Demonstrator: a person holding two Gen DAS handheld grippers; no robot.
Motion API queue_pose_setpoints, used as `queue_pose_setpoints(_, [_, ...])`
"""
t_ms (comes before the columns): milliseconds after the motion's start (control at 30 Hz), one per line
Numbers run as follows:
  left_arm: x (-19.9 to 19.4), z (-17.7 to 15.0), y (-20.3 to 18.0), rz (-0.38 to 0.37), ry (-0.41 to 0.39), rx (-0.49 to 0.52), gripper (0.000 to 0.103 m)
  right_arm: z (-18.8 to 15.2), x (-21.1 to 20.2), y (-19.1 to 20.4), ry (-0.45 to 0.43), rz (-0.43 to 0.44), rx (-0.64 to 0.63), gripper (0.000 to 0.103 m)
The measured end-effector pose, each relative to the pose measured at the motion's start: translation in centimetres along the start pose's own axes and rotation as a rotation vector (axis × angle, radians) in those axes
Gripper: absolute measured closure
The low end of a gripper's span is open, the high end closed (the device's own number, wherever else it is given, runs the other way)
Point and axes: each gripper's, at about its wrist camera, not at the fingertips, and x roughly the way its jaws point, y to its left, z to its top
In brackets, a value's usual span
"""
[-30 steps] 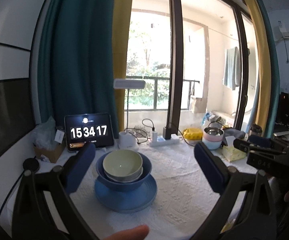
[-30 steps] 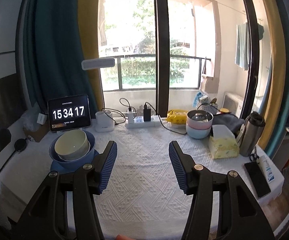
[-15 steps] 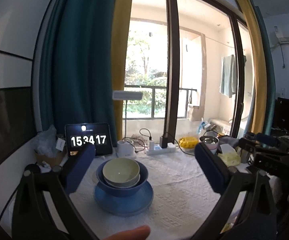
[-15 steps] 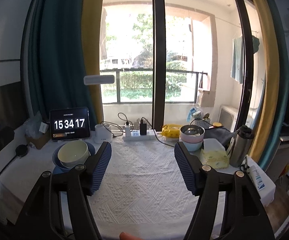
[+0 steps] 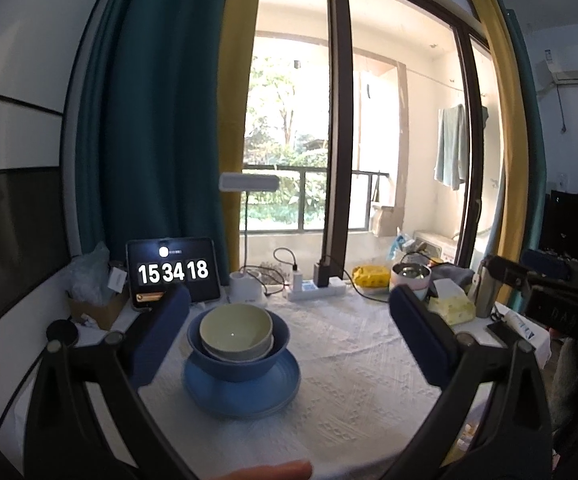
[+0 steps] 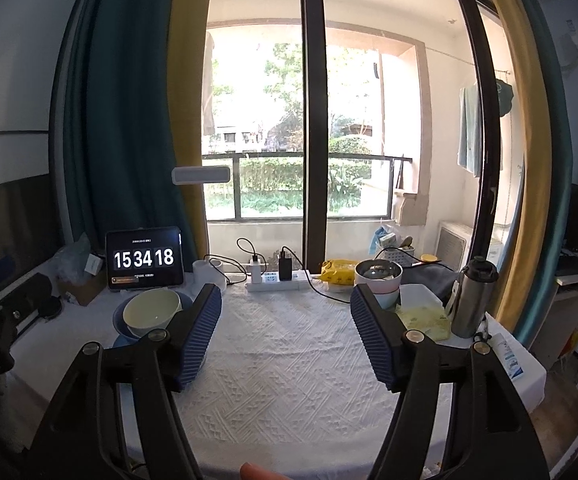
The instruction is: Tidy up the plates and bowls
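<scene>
Just in front of the clock tablet (image 5: 171,272), the pale bowl (image 5: 235,330) nests in a blue bowl (image 5: 238,354) on a blue plate (image 5: 242,392) — likely rigid, glazed, slippery, breakable, best pinched at the rim — while the left gripper (image 5: 289,330) and right gripper (image 6: 285,334) gape empty.

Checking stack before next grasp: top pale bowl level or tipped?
Tipped. The pale bowl leans inside the blue bowl, its rim higher on one side in the right wrist view; it looks empty.

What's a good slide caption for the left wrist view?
Open left gripper faces pale bowl nested in blue bowl on blue plate.
</scene>
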Motion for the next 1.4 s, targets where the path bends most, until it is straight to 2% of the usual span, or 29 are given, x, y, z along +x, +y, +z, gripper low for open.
queue_pose_setpoints(533, [0.1,0.0,0.2,0.005,0.013,-0.006,0.002,-0.1,0.6,0.7,0.016,0.012,-0.007,0.032])
queue_pose_setpoints(733, [0.5,-0.2,-0.1,0.033,0.028,0.014,0.002,-0.3,0.9,0.7,0.024,0.000,-0.002,0.032])
queue_pose_setpoints(1400, [0.8,-0.8,-0.3,-0.023,0.045,-0.008,0.002,-0.7,1.2,0.6,0.035,-0.013,0.006,0.032])
